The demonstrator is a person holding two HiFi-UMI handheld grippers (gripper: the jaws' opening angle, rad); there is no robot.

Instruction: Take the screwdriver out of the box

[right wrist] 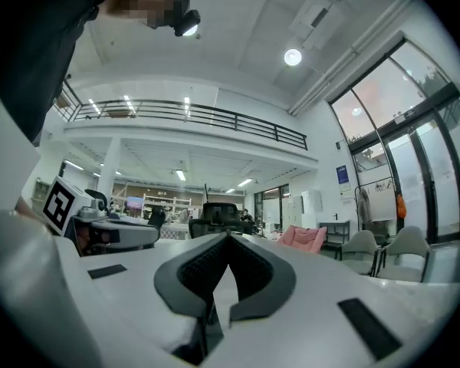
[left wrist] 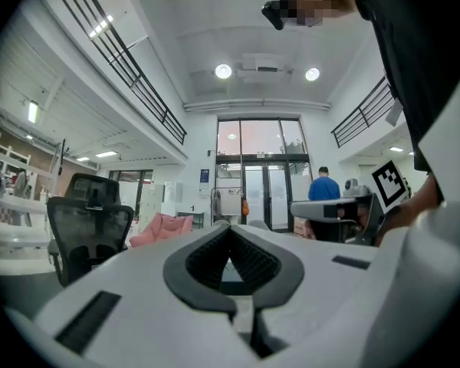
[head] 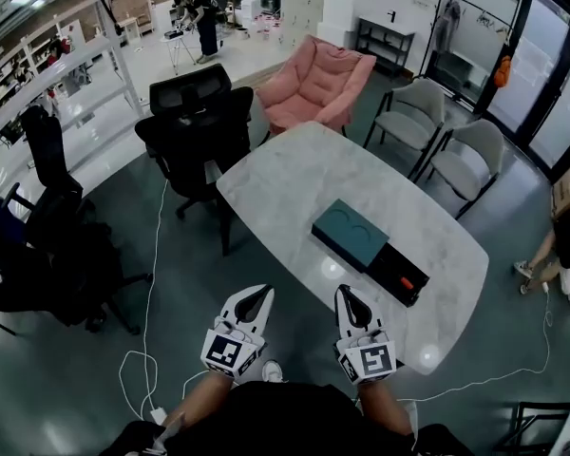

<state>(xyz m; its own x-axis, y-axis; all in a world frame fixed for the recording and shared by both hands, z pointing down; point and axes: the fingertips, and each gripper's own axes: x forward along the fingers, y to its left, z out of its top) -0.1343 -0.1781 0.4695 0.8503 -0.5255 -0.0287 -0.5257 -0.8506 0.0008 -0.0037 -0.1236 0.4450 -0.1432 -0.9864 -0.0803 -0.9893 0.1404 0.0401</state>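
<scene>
A teal box (head: 349, 232) lies on the white marble table (head: 294, 183), with its black tray (head: 391, 266) slid out toward the right. Inside the tray is a small item with an orange handle, seemingly the screwdriver (head: 409, 281). Both grippers are held level near the table's near edge, short of the box. My left gripper (head: 258, 295) (left wrist: 230, 227) is shut and holds nothing; it is left of the table edge, over the floor. My right gripper (head: 346, 295) (right wrist: 228, 236) is also shut and holds nothing, just below the box and to its left.
Black office chairs (head: 195, 122) stand to the left of the table, and a pink armchair (head: 315, 85) stands beyond it. Two grey chairs (head: 410, 114) are at the back right. A white cable (head: 150, 293) runs over the floor. A person (head: 562, 240) is at the right edge.
</scene>
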